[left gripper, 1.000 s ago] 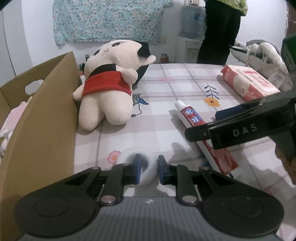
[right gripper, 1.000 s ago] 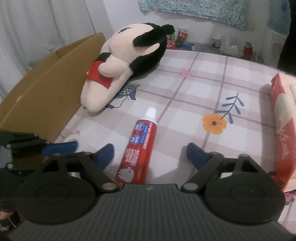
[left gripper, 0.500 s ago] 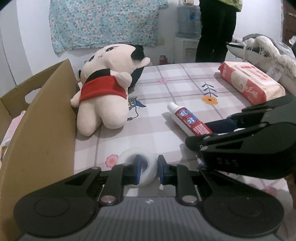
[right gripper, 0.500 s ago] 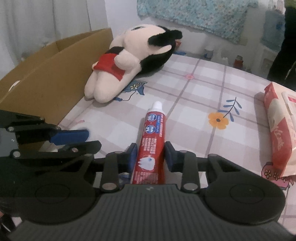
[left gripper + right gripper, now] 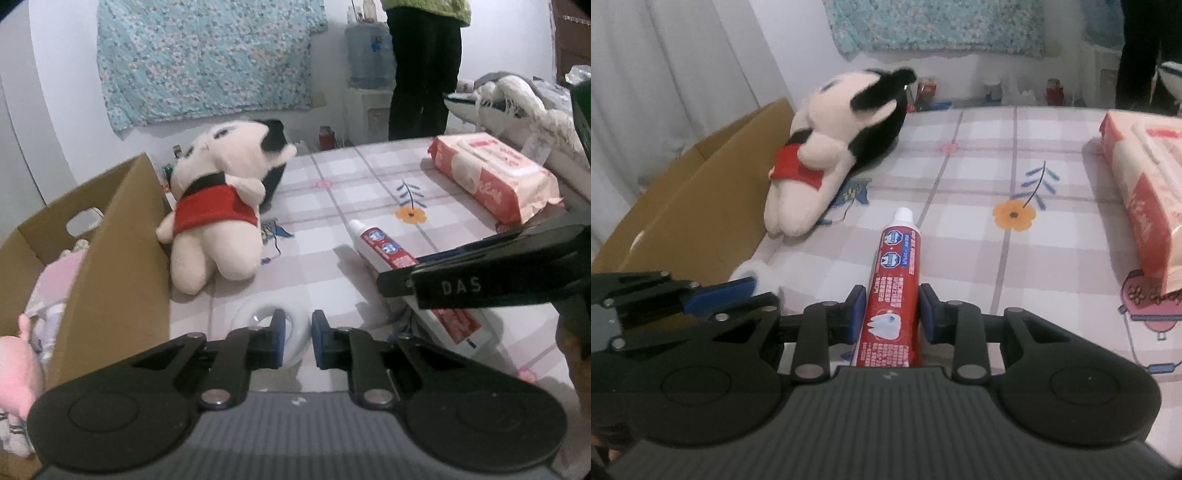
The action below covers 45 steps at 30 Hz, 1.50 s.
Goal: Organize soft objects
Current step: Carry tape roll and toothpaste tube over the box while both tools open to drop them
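Beside the cardboard box, left tongs pinch a white tape roll; right tongs, just closed, clamp a toothpaste tube. Next, likely: lift both.

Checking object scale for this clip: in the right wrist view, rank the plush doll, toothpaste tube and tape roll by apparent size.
1. plush doll, clearly largest.
2. toothpaste tube, though nearness to the camera enlarges it.
3. tape roll, smallest, but partly hidden behind the left gripper.
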Available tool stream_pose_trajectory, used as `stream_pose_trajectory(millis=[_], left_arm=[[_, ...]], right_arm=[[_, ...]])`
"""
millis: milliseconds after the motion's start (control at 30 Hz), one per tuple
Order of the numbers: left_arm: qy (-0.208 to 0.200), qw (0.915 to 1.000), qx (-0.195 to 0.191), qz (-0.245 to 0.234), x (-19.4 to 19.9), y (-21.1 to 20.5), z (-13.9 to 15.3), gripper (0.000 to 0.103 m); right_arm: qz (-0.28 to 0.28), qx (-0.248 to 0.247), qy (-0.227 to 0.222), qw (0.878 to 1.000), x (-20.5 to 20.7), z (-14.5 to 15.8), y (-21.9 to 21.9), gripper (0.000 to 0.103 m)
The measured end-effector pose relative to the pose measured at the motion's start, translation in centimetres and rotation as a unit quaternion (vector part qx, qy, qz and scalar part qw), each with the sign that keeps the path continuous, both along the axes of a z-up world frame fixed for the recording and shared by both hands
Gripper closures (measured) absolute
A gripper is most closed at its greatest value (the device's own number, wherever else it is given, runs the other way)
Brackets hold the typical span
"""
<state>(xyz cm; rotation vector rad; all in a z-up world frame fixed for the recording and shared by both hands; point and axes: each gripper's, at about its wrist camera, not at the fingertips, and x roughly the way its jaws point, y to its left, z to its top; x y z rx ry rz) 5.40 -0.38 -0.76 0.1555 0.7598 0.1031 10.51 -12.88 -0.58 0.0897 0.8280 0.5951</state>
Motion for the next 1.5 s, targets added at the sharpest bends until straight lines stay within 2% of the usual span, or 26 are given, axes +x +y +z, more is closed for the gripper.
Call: stream_pose_trajectory(millis=[133,233,367,433,533,633,833,967,1000,1033,1200,1300,1433,1500], left_arm=[[-0.019,0.9998,0.005,0.0,-1.0,-0.1,1.6,0.087],[-0.031,0.9995,0.008,0.001,-1.5,0.0,2.7,0.087],[-0.052,0.9985,0.015,0.001,-2.4,0.2,4.6,0.087],[-0.061,0.9979,0.019,0.0,-3.0,0.5,5.6,0.087],[-0.075,0.9968,0.026,0.002,-4.0,1.2,7.5,0.087],[-0.086,0.9958,0.029,0.01,-4.7,2.6,9.1,0.087],[-0.08,0.9957,0.019,0.043,-6.6,7.5,10.9,0.087],[-0.038,0.9978,0.001,0.054,-7.2,12.1,10.4,0.087],[-0.026,0.9979,-0.009,0.058,-7.2,13.3,10.0,0.087],[-0.009,0.9982,-0.017,0.056,-7.0,14.4,9.5,0.087],[0.071,0.9948,-0.057,0.046,-5.1,19.1,6.2,0.087],[0.13,0.9878,-0.079,0.031,-3.7,20.7,3.9,0.087],[0.213,0.97,-0.117,0.013,-1.9,21.5,1.4,0.087],[0.241,0.9644,-0.108,0.01,-1.1,21.6,0.4,0.082]], right_arm=[[-0.014,0.006,-0.012,1.0,0.1,0.8,-0.4,0.074],[-0.023,0.033,-0.009,0.999,0.6,1.8,-0.5,0.074],[-0.014,0.05,-0.036,0.998,0.3,4.2,0.4,0.074],[0.002,0.087,-0.032,0.996,-0.1,5.6,0.4,0.074],[0.035,0.118,-0.044,0.991,-0.8,7.7,1.4,0.073],[0.077,0.152,-0.028,0.985,-1.6,8.5,2.4,0.073],[0.127,0.117,-0.029,0.985,-2.2,9.1,6.9,0.073],[0.164,0.084,-0.039,0.982,-1.5,10.1,11.5,0.073],[0.175,0.075,-0.047,0.981,-1.3,10.6,12.8,0.078],[0.187,0.066,-0.061,0.978,-1.1,11.3,14.3,0.081],[0.231,0.021,-0.072,0.97,1.0,13.4,20.9,0.082],[0.237,0.007,-0.061,0.97,2.3,13.1,23.0,0.082],[0.227,-0.004,-0.054,0.972,2.6,12.2,22.0,0.08],[0.217,-0.01,-0.042,0.975,2.7,11.4,20.3,0.08]])
